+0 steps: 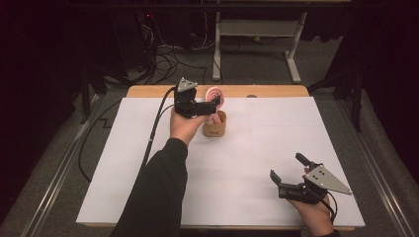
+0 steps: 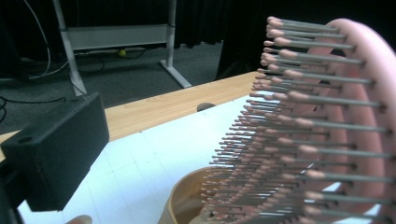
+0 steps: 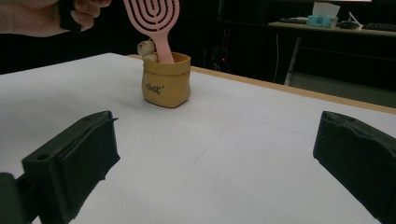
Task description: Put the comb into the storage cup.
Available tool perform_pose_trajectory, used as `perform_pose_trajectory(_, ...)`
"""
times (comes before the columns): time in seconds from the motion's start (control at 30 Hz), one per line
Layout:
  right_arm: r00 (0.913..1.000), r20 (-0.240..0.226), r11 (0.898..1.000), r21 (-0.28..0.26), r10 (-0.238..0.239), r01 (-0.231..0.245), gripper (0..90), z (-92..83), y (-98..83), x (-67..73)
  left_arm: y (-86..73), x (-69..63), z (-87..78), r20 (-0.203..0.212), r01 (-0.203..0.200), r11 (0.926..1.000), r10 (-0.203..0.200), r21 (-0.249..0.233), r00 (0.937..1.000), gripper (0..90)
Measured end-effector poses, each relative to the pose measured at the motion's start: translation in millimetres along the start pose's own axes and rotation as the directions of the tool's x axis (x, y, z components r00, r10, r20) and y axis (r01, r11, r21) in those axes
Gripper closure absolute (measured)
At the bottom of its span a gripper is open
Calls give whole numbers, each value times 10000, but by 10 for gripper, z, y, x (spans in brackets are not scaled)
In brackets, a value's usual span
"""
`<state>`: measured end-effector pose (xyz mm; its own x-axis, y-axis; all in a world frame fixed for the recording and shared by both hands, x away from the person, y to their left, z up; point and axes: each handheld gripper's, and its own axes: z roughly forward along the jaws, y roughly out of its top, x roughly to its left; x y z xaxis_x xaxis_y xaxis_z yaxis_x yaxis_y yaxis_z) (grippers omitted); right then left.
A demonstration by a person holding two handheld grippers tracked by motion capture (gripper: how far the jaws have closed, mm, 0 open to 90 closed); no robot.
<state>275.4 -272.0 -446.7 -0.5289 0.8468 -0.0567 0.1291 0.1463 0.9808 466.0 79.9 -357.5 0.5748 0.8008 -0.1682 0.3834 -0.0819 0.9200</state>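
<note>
The pink brush (image 1: 214,95) stands handle-down in the tan pouch (image 1: 215,127), which sits on the white counter (image 1: 148,163) toward twelve o'clock, a little left of centre. In the right gripper view the brush (image 3: 154,18) leans out of the pouch (image 3: 166,80) with its head up and a small pale toy (image 3: 146,49) tucked beside the handle.

The left gripper (image 1: 210,104) hovers at the brush head, at about ten o'clock from the pouch. Its jaws stand apart: in the left gripper view one black jaw is at the left and the bristles (image 2: 299,135) lie close on the right, with no pad pressing on them. So the brush looks released, resting on its own in the pouch.

The right gripper (image 1: 289,170) waits near the counter's five o'clock corner, well apart from the pouch, jaws wide apart and holding nothing.

By my reading the placing is done: the brush is in and let go. What is left is for the left hand to draw clear without knocking the brush head, which could tip the light pouch.
</note>
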Motion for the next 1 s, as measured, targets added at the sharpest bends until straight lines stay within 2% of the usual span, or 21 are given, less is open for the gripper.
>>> perform_pose_trajectory(0.47,10000,-20,10000,-8,-37,37,4,-4,4,12,-54,-106,-61,229,-140,9997,144,-187,9996,0)
perform_pose_trajectory(1.0,9999,-45,9999,63,-101,101,4,7,-3,27,-177,-130,-147,539,-160,9996,174,-252,9984,0)
